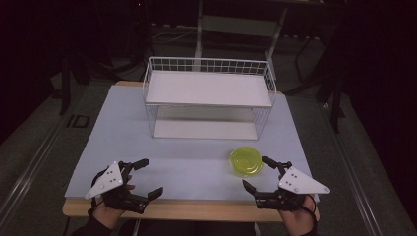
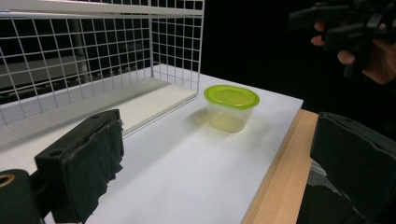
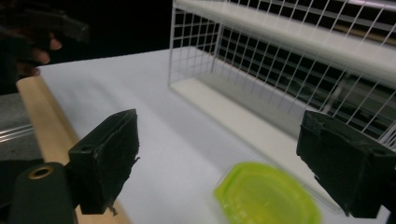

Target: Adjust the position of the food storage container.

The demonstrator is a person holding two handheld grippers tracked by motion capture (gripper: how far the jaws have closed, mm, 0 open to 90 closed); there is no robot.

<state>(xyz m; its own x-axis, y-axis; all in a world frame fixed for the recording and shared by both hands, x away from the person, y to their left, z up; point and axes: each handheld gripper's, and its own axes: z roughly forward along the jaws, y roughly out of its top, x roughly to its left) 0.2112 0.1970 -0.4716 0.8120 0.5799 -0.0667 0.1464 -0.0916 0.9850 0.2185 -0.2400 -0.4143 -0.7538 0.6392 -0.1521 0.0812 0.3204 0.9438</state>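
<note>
Dark surroundings frame a white bench [image 1: 187,167] with a wooden front edge, and a white wire shelf rack [image 1: 209,98] stands toward its far side, its two tiers bare. A small clear plastic container with a lime-green lid [image 1: 246,161] sits upright on the bench in front of the rack's right end, apart from it and just ahead of the right claw [image 1: 259,173]. That claw hovers near the front edge with its jaws spread wide and holding nothing; in the right gripper view the lid lies low between the two black jaws, which suggests the claw is lined up to close around the container. The left claw [image 1: 147,177] rests over the front left of the bench, also spread and empty, well apart from the container and seemingly waiting its turn. With the open shelves facing the person, the container looks placed for an easy lift onto the rack.
</note>
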